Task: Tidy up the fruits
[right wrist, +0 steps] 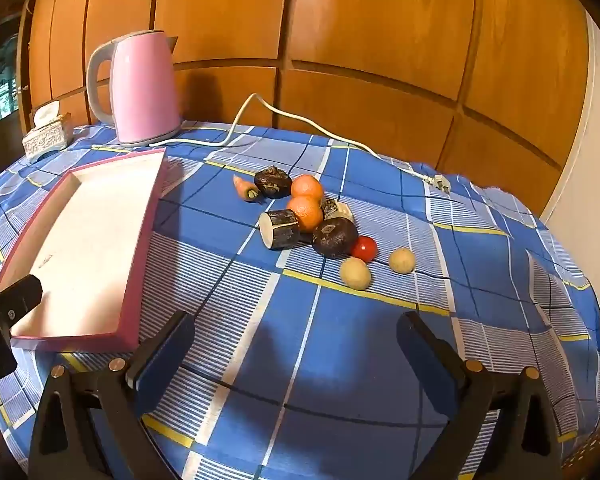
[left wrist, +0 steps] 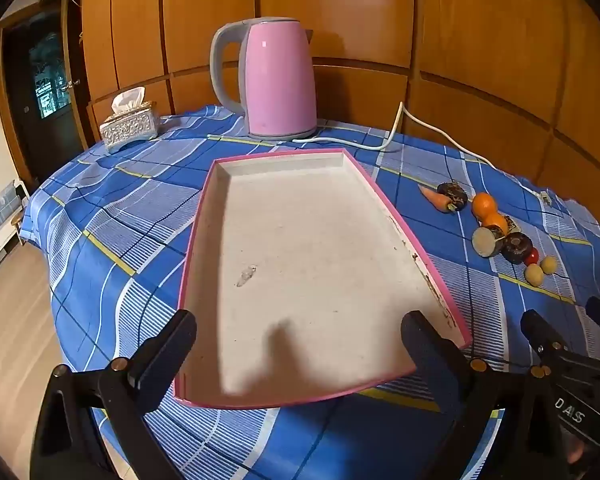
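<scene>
An empty pink-rimmed white tray (left wrist: 404, 236) (right wrist: 144, 236) lies on the blue checked tablecloth. To its right lies a cluster of produce: two oranges (right wrist: 306, 202) (left wrist: 485, 205), a small carrot (right wrist: 245, 188) (left wrist: 436, 199), dark round pieces (right wrist: 334, 237), a cut dark cylinder (right wrist: 279, 229), a red tomato (right wrist: 364, 249) and two small yellow fruits (right wrist: 355, 273). My left gripper (left wrist: 300, 344) is open and empty over the tray's near end. My right gripper (right wrist: 296, 346) is open and empty above the cloth, short of the produce.
A pink electric kettle (left wrist: 278, 80) (right wrist: 144, 88) stands at the table's back, its white cord (right wrist: 300, 124) trailing right to a plug. A tissue box (left wrist: 130, 124) sits at the back left. Wooden panelling stands behind the table. The round table's edge drops off near me.
</scene>
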The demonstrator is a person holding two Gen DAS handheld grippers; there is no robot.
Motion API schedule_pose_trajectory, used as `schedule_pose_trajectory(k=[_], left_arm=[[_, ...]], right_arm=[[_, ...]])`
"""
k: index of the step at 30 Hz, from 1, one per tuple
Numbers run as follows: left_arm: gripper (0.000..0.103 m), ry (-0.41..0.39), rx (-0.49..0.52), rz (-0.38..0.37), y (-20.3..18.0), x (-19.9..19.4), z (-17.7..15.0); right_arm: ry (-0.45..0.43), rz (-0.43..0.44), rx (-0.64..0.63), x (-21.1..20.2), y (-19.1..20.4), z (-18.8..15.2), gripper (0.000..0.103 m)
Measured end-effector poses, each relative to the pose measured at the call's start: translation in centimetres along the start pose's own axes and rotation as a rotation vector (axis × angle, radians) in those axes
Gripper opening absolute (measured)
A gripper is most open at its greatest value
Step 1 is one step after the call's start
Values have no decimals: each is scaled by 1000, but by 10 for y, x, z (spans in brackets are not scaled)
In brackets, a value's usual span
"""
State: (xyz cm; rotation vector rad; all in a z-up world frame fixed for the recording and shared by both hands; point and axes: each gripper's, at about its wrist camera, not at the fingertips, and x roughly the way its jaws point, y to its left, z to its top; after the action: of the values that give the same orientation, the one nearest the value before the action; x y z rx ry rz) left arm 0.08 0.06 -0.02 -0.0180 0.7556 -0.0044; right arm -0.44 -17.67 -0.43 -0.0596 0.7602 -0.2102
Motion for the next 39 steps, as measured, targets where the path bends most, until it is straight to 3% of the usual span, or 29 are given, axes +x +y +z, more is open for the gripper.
schedule_pose_trajectory(k=[6,39], left_arm=[[103,-1,-7,1,8,1,-2],[103,3,-27,7,7,2,0]], right_arm=[[29,0,14,4,2,-5,103],[-4,26,-20,-2,9,0,102]])
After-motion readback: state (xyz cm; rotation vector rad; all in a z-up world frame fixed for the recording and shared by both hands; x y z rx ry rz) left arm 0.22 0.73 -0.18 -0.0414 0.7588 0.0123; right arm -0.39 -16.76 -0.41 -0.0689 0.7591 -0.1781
